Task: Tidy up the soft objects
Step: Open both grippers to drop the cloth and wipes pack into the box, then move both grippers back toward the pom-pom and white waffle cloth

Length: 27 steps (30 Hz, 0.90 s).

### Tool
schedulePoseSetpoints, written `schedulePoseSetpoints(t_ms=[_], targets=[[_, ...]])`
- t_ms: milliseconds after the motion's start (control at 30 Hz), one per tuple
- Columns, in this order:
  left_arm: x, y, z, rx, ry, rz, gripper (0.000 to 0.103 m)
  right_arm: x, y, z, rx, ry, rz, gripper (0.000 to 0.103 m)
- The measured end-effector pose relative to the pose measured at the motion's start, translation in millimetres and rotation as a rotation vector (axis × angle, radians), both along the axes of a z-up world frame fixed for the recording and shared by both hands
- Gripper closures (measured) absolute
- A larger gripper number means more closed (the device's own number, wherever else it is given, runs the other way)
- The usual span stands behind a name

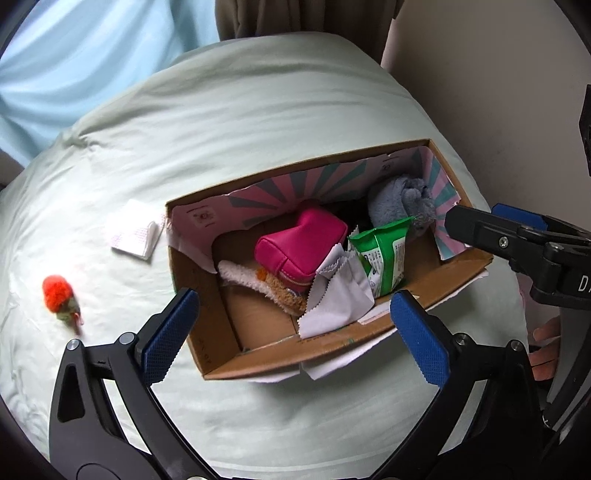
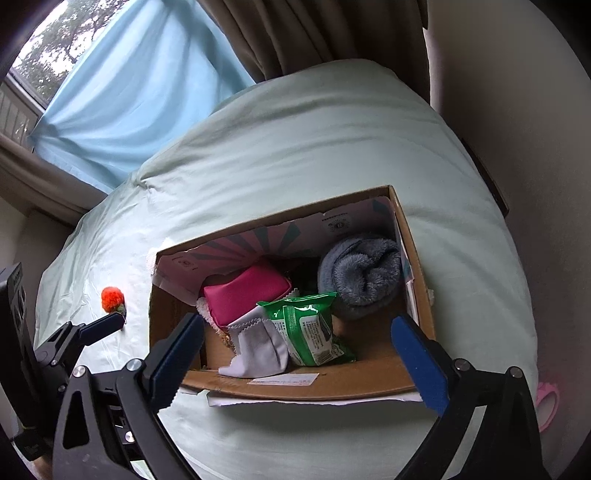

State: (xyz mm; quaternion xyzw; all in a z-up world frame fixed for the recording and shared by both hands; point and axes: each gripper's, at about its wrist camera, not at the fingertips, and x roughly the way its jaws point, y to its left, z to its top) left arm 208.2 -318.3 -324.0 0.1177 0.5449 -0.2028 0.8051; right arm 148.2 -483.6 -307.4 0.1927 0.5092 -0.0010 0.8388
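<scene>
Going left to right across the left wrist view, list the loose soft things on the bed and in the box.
Orange pom-pom → white folded cloth → pink pouch → green wipes pack → grey fleece roll.

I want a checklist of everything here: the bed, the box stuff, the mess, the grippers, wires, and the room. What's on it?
Surface: bed with pale green cover, wrinkled.
Job's things: cardboard box holds pink pouch, grey towel, green packet, white cloth; orange pompom and folded tissue lie outside on the cover.
Clutter: nothing seen.
Grippers: left gripper open, empty, over the box's near end; right gripper open, empty, over the box.
Cables: nothing seen.
Surroundings: blue curtain, brown curtain, window, wall on the right.
</scene>
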Motion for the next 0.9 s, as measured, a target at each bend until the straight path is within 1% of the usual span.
schedulePoseSetpoints(t_ms=[200, 333, 467, 700, 900], targets=[[-8, 11, 24, -0.001, -0.023, 0.013, 0.000, -10, 4, 23, -0.033, -0.020, 0.009, 0.002], [-15, 26, 51, -0.016, -0.055, 0.045, 0.000, -18, 14, 46, -0.079, -0.053, 0.032, 0.002], [-25, 51, 83, -0.046, -0.104, 0.097, 0.000, -27, 31, 77, -0.117, -0.095, 0.053, 0.002], [-46, 117, 133, -0.081, -0.183, 0.190, 0.000, -46, 82, 128, -0.175, -0.178, 0.095, 0.002], [-61, 199, 162, -0.111, -0.228, 0.261, 0.000, -57, 145, 163, -0.196, -0.235, 0.127, 0.002]])
